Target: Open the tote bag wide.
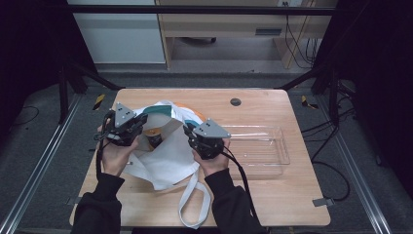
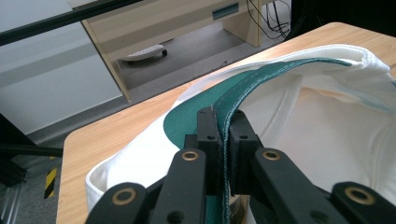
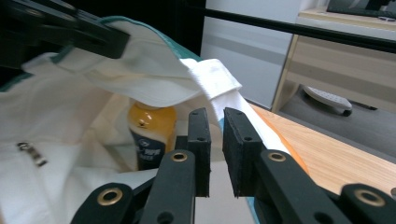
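1. The white cloth bag with a green edge (image 1: 168, 151) lies on the light brown wooden table (image 1: 272, 195), near its left side. Its mouth faces away from the person and stands open.

2. The left gripper (image 2: 223, 122) is closed tight on the green edge of the bag. Keep that hold firm so the mouth stays up.

3. The right gripper (image 3: 215, 119) is at the other side of the mouth. Its jaws stand a little apart, and nothing is pinched between them. The white rim of the bag sits just behind them.

4. Inside the bag stands a small orange bottle with a dark label (image 3: 150, 135). It is upright and deep in the bag.

5. I think the job now is to get a good hold on the right rim. Slide the right jaws over the white rim first, then close them.

6. Pull the two sides apart gently. A hard tug could tip the bottle over.

7. A clear plastic tray (image 1: 265, 146) lies just to the right of the bag. It looks like a good place for the bottle.
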`<state>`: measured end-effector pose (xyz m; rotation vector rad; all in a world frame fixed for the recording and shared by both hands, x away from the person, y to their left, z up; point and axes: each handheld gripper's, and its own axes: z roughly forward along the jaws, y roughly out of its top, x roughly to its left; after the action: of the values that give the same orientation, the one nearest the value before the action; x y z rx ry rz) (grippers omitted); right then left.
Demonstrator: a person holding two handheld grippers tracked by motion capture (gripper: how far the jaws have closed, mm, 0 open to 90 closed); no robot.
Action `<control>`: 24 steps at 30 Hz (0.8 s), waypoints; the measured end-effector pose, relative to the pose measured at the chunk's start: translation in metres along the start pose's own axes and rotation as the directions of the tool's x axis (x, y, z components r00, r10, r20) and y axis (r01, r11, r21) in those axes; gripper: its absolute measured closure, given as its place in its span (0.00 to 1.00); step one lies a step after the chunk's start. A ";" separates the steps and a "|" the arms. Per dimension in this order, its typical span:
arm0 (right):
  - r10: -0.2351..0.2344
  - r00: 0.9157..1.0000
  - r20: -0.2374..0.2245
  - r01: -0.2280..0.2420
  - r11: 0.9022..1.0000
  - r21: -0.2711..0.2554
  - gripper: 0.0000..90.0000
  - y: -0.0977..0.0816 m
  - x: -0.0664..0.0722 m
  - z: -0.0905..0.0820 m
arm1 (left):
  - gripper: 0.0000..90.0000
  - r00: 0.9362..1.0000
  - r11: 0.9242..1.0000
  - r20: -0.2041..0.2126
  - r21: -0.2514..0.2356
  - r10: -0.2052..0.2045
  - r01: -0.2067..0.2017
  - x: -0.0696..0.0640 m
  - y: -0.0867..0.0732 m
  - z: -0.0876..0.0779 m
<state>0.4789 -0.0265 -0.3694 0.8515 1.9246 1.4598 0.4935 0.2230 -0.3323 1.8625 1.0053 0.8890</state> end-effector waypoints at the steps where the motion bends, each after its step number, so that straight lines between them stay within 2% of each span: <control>1: 0.010 1.000 -0.006 -0.010 1.000 -0.001 0.93 0.000 0.001 -0.004 | 0.95 1.000 1.000 0.000 0.002 0.001 -0.001 0.000 0.000 0.000; 5: 0.022 0.999 -0.041 -0.022 1.000 0.012 1.00 -0.006 0.006 -0.009 | 0.95 1.000 1.000 0.000 -0.003 -0.009 0.009 -0.002 0.002 0.001; 8: 0.026 0.998 -0.059 -0.024 0.999 0.035 1.00 -0.014 0.010 -0.008 | 0.95 1.000 1.000 0.005 -0.005 -0.017 0.017 -0.002 0.002 0.002; 14: 0.040 0.995 -0.091 -0.031 0.994 0.102 1.00 -0.037 0.022 0.005 | 0.95 0.999 0.999 0.009 -0.012 -0.033 0.033 -0.001 0.002 0.002; 18: 0.051 0.993 -0.108 -0.034 0.987 0.155 1.00 -0.057 0.032 0.016 | 0.96 1.000 1.000 0.007 -0.012 -0.029 0.029 -0.001 0.003 0.001; 24: 0.069 0.990 -0.123 -0.042 0.978 0.205 1.00 -0.076 0.041 0.027 | 0.96 1.000 1.000 0.006 -0.012 -0.027 0.027 -0.001 0.003 0.001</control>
<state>0.4620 0.0066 -0.4518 0.9275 2.1908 1.3985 0.4953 0.2208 -0.3298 1.8358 1.0169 0.8710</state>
